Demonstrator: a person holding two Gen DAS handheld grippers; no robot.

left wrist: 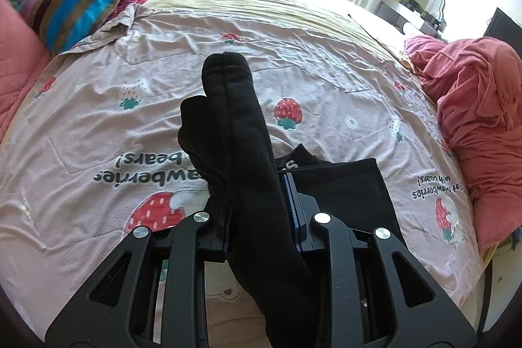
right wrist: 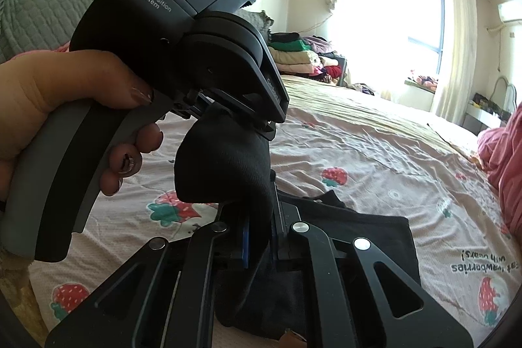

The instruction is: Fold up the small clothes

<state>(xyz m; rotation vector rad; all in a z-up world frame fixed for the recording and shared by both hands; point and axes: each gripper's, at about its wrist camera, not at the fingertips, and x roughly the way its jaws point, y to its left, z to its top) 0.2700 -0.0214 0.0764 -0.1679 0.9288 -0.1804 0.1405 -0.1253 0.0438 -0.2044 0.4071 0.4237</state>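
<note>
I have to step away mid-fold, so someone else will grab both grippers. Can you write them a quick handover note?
Left gripper: shut on the black socks, toes pointing away over the bed.
Right gripper: shut on the same socks, just below the left one.
The socks hang in the air between the two grippers, above the strawberry bedsheet.
A folded black garment lies on the sheet below.
Done: socks paired and picked up.
Left: fold them and set them down; red clothes wait at the right.

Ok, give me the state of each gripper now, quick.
Left gripper: closed on the black socks, lifted off the bed.
Right gripper: closed on the same black socks.
</note>
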